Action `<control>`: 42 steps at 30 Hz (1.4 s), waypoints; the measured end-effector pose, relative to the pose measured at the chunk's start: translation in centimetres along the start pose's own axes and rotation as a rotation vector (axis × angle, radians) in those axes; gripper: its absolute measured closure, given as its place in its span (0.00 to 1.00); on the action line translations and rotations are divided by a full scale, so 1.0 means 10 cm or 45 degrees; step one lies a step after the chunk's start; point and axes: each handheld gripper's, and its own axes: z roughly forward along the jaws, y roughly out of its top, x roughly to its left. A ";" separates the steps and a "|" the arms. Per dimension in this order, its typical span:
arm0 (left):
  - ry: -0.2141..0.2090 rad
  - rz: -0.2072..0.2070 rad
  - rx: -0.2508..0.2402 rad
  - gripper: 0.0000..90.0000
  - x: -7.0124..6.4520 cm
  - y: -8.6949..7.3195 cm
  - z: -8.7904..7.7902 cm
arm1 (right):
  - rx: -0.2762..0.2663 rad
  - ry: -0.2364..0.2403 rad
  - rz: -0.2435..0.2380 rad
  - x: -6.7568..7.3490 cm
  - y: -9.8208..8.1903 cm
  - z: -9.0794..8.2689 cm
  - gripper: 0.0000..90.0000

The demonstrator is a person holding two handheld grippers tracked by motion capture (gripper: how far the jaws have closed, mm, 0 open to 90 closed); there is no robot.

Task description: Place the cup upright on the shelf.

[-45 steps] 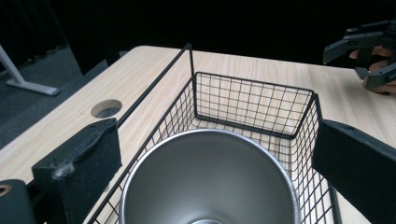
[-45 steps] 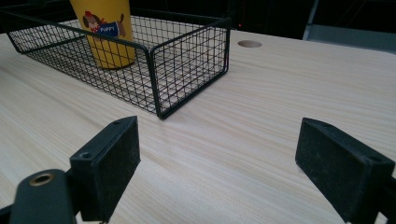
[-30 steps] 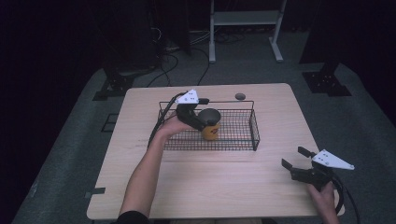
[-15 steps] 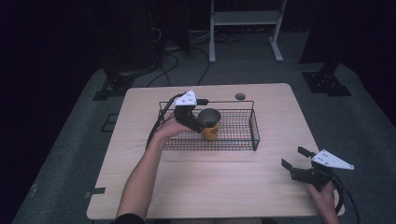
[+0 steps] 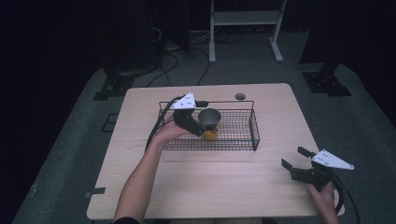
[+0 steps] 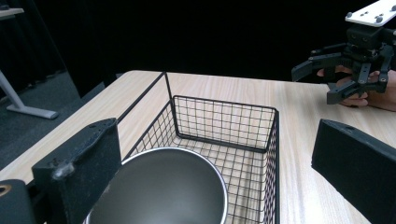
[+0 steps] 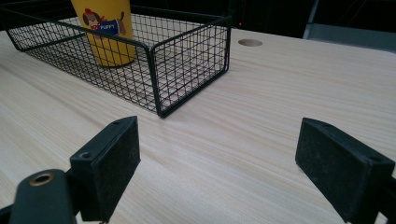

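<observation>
Left tongs [image 5: 201,127] at the left part of the wire basket [image 5: 243,140], held over the yellow cup [image 5: 210,122] from the person's left hand [image 5: 169,133]. Released: in the left gripper view both black jaws spread wide, one just beside the cup's steel rim [image 6: 187,156], the other well off to its side, neither pressing it. Cup upright inside the basket, in its left half, on the mesh floor; cartoon dog print on its yellow wall in the right gripper view [image 7: 105,28]. Basket resting mid-surface [image 5: 224,186], long side across. Small round hole [image 5: 240,96] in the surface behind the basket. Right tongs [image 5: 295,161] near the front right corner, well apart from the basket, likewise released, jaws spread above bare wood.
</observation>
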 end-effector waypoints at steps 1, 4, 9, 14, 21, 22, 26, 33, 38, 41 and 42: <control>0.002 0.001 0.000 0.01 -0.01 0.00 -0.01 | 0.000 0.000 -0.001 0.00 0.00 0.00 0.14; 0.003 0.002 -0.008 0.01 -0.04 -0.02 -0.04 | 0.000 -0.001 0.000 0.00 0.00 0.00 0.14; 0.005 0.001 -0.017 0.01 -0.06 -0.02 -0.07 | 0.000 0.000 -0.003 0.00 0.00 0.00 0.14; 0.009 0.006 -0.021 0.01 -0.10 -0.04 -0.09 | 0.000 0.000 -0.002 0.00 0.00 0.00 0.14; 0.018 -0.002 -0.028 0.01 -0.14 -0.09 -0.13 | 0.000 0.001 -0.003 0.00 0.00 0.00 0.14; 0.018 -0.002 -0.031 0.01 -0.15 -0.09 -0.14 | 0.000 0.001 -0.004 0.00 0.00 0.00 0.14; 0.020 0.003 -0.035 0.01 -0.18 -0.11 -0.16 | 0.001 0.000 -0.003 0.00 0.00 0.00 0.14; 0.022 -0.003 -0.022 0.01 -0.21 -0.15 -0.19 | 0.000 0.001 -0.004 0.00 0.00 0.00 0.14; 0.021 -0.001 -0.030 0.01 -0.24 -0.17 -0.21 | 0.001 0.000 -0.002 0.00 0.00 0.00 0.14; 0.019 0.000 -0.028 0.01 -0.25 -0.19 -0.21 | 0.002 0.000 -0.001 0.00 0.00 0.00 0.14; 0.019 0.000 -0.028 0.01 -0.25 -0.19 -0.21 | 0.002 0.000 -0.001 0.00 0.00 0.00 0.14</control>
